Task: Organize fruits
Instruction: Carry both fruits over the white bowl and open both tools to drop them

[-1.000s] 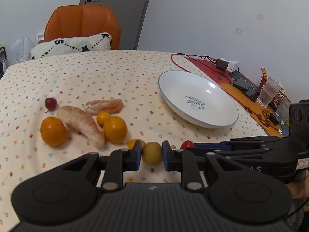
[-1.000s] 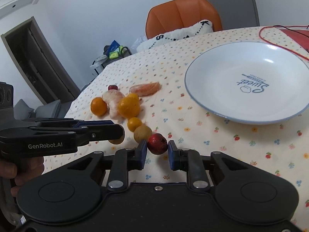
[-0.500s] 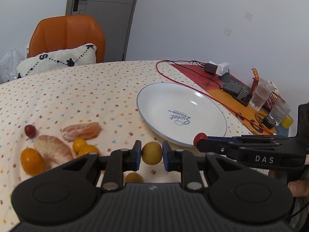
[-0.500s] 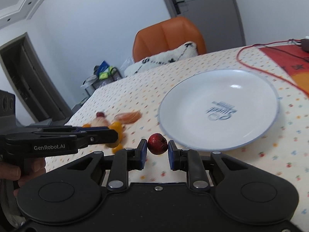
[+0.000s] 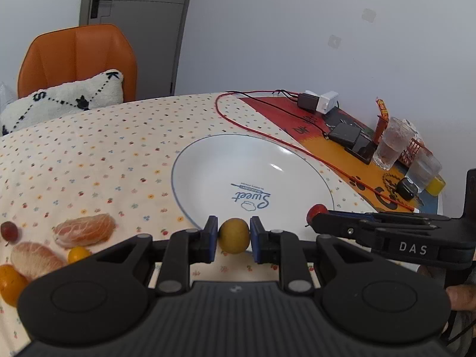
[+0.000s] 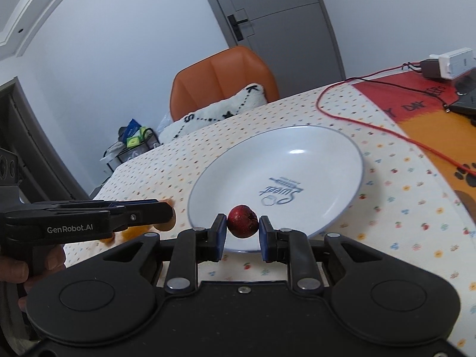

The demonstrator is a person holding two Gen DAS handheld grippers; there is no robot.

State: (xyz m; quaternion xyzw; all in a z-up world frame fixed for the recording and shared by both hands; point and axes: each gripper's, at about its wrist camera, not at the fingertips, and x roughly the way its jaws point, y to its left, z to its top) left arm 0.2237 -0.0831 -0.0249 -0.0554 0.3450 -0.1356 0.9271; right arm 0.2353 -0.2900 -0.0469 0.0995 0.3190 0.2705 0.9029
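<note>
White china, the plate (image 5: 208, 175) lies just ahead of both our tongs on the dotted tablecloth (image 5: 89, 148), and it holds nothing yet, so we judge the sorting to be barely begun. Off to the left of our left tongs (image 5: 234, 236), near the cloth's edge, the rest of the fruit waits: two peeled citrus pieces (image 5: 84, 229), an orange (image 5: 10, 282), a small orange fruit (image 5: 78, 253) and a small dark red one (image 5: 9, 231); all of that is left to move. Beyond the plate, further than either pair of tongs reaches, a red cable (image 5: 267, 131) runs across the cloth to chargers (image 5: 319, 101), with drinking glasses (image 5: 392, 142) well to the right. Our left tongs are pinching a yellow fruit (image 5: 234, 236) between the blue pads, and it hangs at the plate's near rim. Our right tongs (image 6: 243, 221) are pinching a red fruit (image 6: 243, 221) in the same way, hanging over the plate's near edge. Neither fruit touches the china as far as we can tell. We reckon the step in hand is carrying these two in; what remains is to lower them, let go, and go back for the pile.
</note>
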